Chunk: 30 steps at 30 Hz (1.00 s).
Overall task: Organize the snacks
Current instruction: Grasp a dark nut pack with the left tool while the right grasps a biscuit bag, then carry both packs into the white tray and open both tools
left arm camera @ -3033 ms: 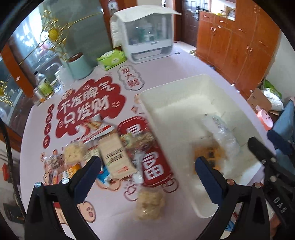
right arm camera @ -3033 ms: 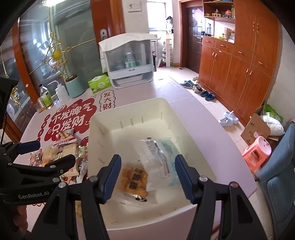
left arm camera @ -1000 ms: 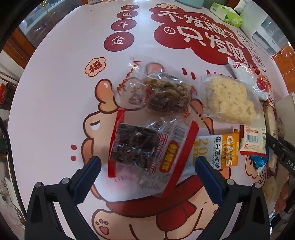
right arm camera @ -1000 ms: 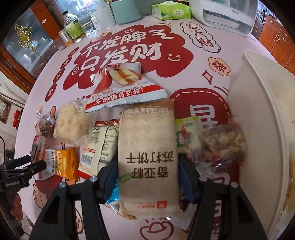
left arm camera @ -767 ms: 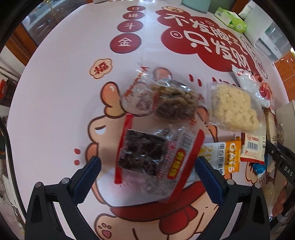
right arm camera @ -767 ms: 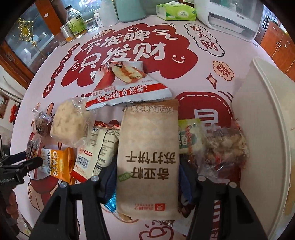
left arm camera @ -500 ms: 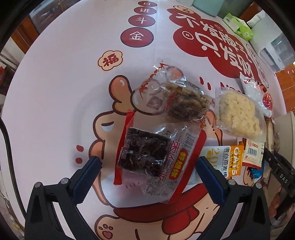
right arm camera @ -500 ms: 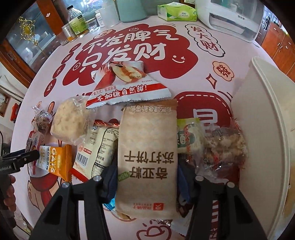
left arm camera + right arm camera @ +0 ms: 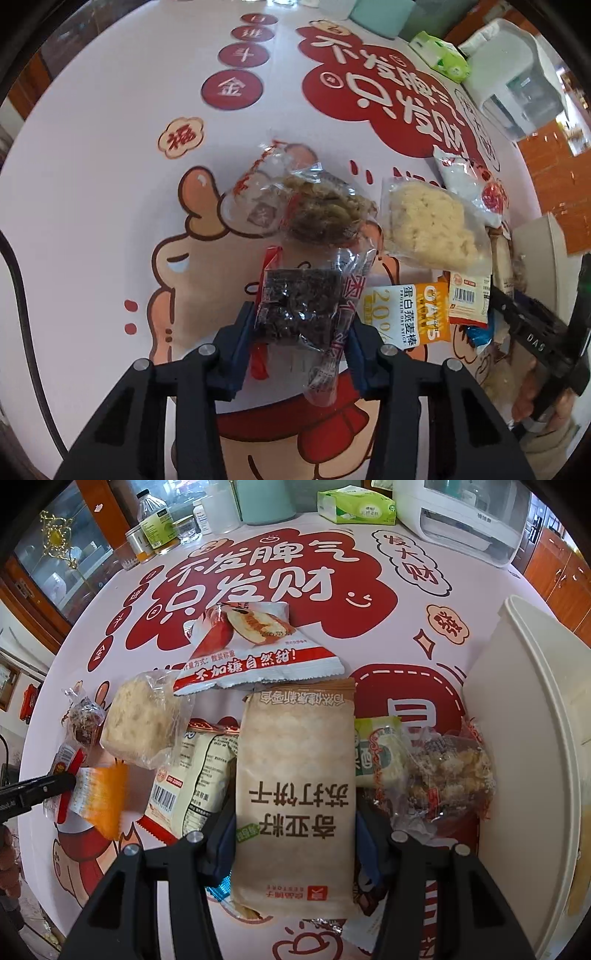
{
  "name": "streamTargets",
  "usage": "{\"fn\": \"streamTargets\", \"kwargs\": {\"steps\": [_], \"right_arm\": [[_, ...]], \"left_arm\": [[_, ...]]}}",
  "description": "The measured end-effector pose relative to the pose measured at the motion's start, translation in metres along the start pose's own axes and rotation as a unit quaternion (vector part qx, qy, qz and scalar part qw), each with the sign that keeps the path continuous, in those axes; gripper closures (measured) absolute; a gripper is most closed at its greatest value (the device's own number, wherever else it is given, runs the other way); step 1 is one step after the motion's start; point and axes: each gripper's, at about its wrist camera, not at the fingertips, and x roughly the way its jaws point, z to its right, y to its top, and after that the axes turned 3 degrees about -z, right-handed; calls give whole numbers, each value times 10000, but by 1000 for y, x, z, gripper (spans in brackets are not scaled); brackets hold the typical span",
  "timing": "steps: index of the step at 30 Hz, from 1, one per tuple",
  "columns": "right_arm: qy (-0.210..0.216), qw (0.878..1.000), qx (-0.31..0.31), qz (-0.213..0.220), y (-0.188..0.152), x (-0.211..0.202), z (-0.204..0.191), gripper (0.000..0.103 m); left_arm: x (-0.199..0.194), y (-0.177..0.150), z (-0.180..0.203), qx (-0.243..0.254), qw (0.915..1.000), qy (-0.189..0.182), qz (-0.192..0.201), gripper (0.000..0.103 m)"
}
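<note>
Snacks lie scattered on a pink tablecloth with red prints. In the left wrist view my left gripper [image 9: 301, 321] has its jaws closing, and the blue pads press both sides of a dark snack packet [image 9: 299, 306] with a red-edged clear wrapper. Just beyond it lie a brown cluster packet [image 9: 317, 214], a pale puffed-rice packet [image 9: 428, 225] and an orange oat bar [image 9: 413, 314]. In the right wrist view my right gripper [image 9: 295, 834] is shut on a beige cracker pack [image 9: 295, 760] that lies lengthwise between the pads. The white bin [image 9: 524, 716] stands at the right.
Around the cracker pack lie an apple-chip bag [image 9: 258, 653], a green packet [image 9: 373, 753] and a nut cluster packet [image 9: 450, 771]. At the far edge stand a tissue box [image 9: 354, 506], a white appliance [image 9: 465, 517], bottles [image 9: 155, 524] and a teal canister [image 9: 266, 502].
The left gripper's jaws came together from wide apart onto the dark packet, crumpling its wrapper. The orange oat bar shifted beside it. The right gripper and cracker pack stayed put.
</note>
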Motion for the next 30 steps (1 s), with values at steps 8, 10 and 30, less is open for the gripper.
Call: {"fn": "streamTargets", "kwargs": {"steps": [8,10,30], "right_arm": [[101,9997,57,195,-5,-13,1,50],[230,9992,73,323,-7,-22,3,50],[1136,9772,-5,1791,-56,-178,27,50]], "left_arm": [[-16,-11,13,187,9988,393,222,62],[-29,-18,16,219,9985,400,315,62],[-168,-66,191,1703,9723,-161,1595,62]]}}
